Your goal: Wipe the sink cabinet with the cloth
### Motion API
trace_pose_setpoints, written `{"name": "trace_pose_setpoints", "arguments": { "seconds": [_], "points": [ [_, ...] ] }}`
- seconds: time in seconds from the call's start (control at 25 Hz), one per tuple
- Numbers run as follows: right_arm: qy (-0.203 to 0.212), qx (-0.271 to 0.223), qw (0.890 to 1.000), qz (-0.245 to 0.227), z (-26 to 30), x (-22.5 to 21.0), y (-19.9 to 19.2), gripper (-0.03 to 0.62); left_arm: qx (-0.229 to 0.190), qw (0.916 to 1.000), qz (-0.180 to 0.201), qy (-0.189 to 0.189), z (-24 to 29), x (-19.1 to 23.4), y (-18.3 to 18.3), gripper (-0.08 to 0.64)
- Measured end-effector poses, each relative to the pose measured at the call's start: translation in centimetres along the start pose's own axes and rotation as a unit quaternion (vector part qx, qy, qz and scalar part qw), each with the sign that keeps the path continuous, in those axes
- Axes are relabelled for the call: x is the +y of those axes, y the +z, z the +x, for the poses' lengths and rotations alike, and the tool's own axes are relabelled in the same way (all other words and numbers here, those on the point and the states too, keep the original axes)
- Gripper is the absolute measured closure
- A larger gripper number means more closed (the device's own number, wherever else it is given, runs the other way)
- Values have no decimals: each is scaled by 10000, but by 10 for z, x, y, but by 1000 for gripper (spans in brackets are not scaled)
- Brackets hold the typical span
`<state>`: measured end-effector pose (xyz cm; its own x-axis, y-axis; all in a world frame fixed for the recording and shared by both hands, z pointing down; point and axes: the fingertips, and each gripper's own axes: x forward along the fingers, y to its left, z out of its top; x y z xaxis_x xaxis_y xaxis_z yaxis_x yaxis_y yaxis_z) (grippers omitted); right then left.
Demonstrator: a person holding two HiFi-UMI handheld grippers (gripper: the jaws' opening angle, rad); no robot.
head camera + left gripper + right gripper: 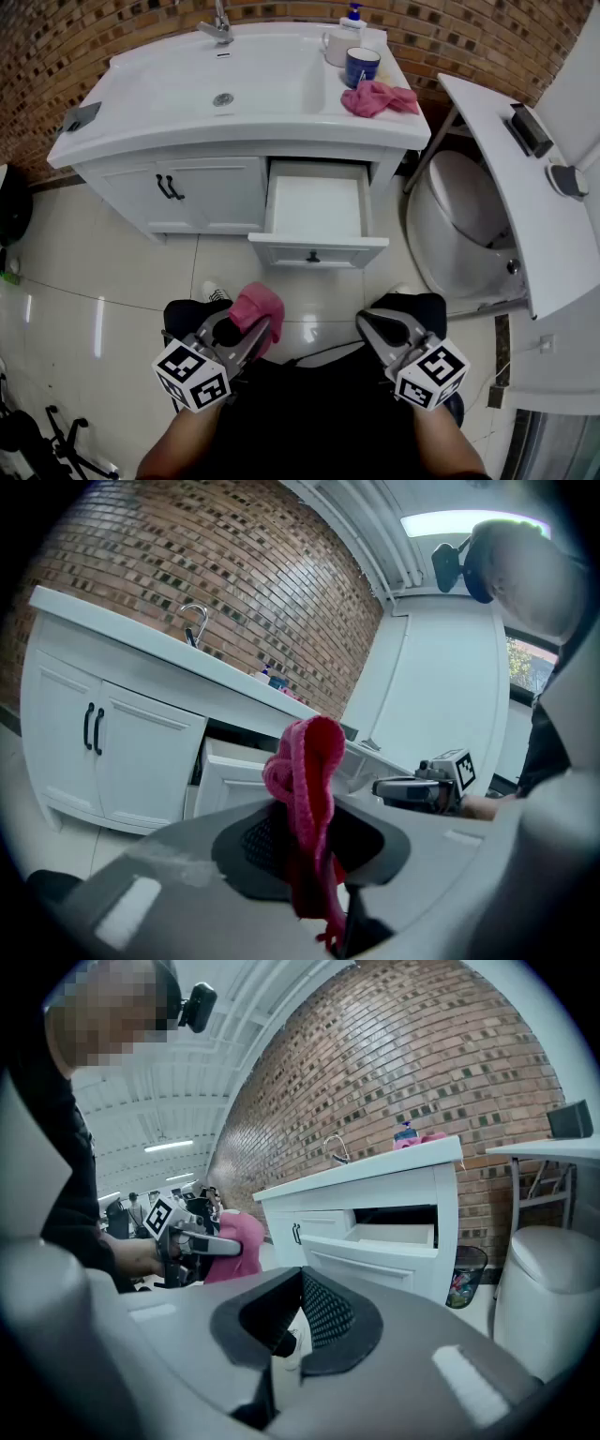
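Cloth (257, 305), soft, light, floppy, bunching in the left tool (255, 330) pinched tight on it, well apart from the sink cabinet (211, 192); right tool (370, 326) sitting closed, holding nothing. Likely needing gripping across a thick fold.

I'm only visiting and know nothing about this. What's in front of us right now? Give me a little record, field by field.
Place: bathroom, white sink cabinet
Left claw: shut on a pink cloth
Right claw: tips together, nothing in it
Drawer: pulled open, looks empty
Countertop: second pink cloth, blue mug, soap bottle
Wiping: not begun; both claws are held back from the cabinet
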<state>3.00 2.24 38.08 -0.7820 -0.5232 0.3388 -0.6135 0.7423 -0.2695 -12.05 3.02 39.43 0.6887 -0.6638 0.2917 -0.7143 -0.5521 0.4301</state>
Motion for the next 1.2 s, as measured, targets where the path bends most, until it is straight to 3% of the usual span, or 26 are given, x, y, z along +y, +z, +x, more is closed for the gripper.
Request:
{"name": "trace_pose_setpoints", "arguments": {
  "seconds": [0.2,0.36,0.44,0.56,0.68,0.76,0.96,1.2],
  "points": [
    [-82,-58,9999,-1,27,-25,10,586,-64,9987,20,497,28,48,-4,460],
    [-84,41,9999,-131,46,-43,6,586,521,9931,-56,1050,58,99,-40,460],
    [-116,139,9996,-235,57,-54,0,586,748,9906,-169,1132,72,113,-54,460],
    [-127,146,9993,-309,63,-67,-2,586,1070,9883,-384,1015,92,122,-70,460],
    [-241,-54,9993,-294,47,-81,9,586,1629,9838,-113,734,112,108,-97,460],
    [-334,-215,9990,-216,34,-91,18,586,1779,9833,151,359,133,84,-106,460],
    [-511,-318,9982,-59,15,-108,15,586,1581,9847,628,-387,209,27,-113,462],
    [-470,-226,9986,-18,13,-113,0,586,1414,9864,740,-392,263,9,-127,463]
  ]
}}
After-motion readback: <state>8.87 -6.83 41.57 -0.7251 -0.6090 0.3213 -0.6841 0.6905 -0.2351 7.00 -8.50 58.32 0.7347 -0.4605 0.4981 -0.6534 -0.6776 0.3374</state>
